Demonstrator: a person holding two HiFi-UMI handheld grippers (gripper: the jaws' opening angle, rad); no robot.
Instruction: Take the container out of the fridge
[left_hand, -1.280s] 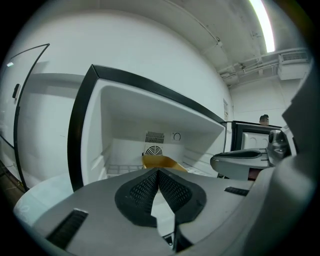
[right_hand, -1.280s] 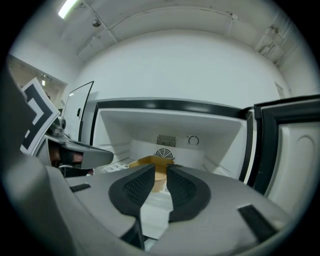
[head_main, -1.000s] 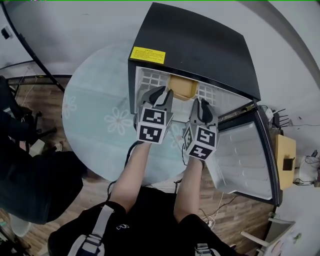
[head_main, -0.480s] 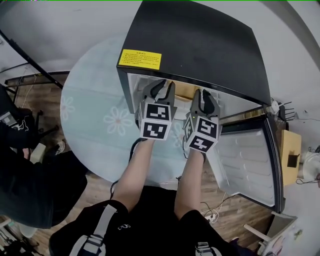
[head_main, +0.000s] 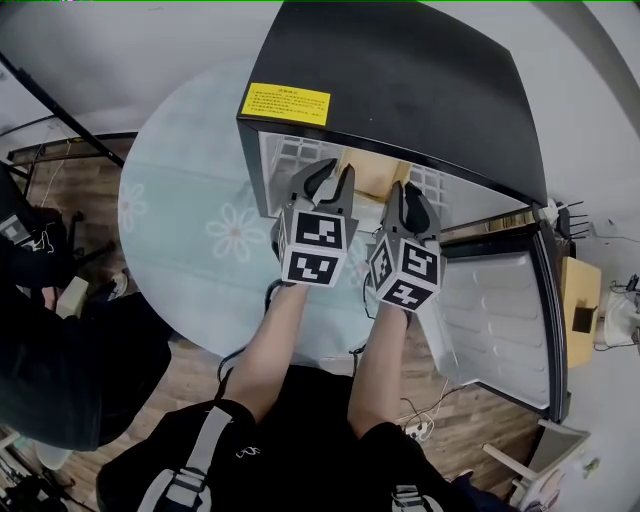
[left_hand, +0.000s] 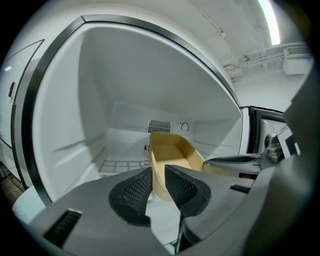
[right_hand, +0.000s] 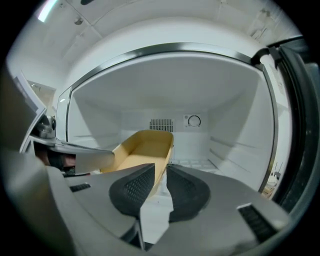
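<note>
A tan open container (head_main: 372, 178) sits inside the small black fridge (head_main: 400, 90), whose door (head_main: 495, 320) swings out to the right. My left gripper (head_main: 328, 176) reaches into the fridge mouth and is shut on the container's left wall (left_hand: 159, 170), which stands pinched between the two pads. My right gripper (head_main: 410, 196) is beside it, shut on the container's right wall (right_hand: 162, 167). In the left gripper view the left gripper (left_hand: 158, 182) shows the container (left_hand: 175, 150) running back toward the rear wall. The right gripper (right_hand: 161, 185) sees the same container (right_hand: 142, 150) from the other side.
The fridge stands on a round pale green mat (head_main: 190, 200) with flower prints, over a wooden floor. A yellow label (head_main: 285, 103) is on the fridge's top edge. A person in dark clothes (head_main: 60, 340) is at the left. Wire shelving (left_hand: 117, 165) lines the fridge floor.
Both grippers have stayed side by side at the fridge mouth while the head view shifted. The container shows more than half a second ago, less than one second ago.
</note>
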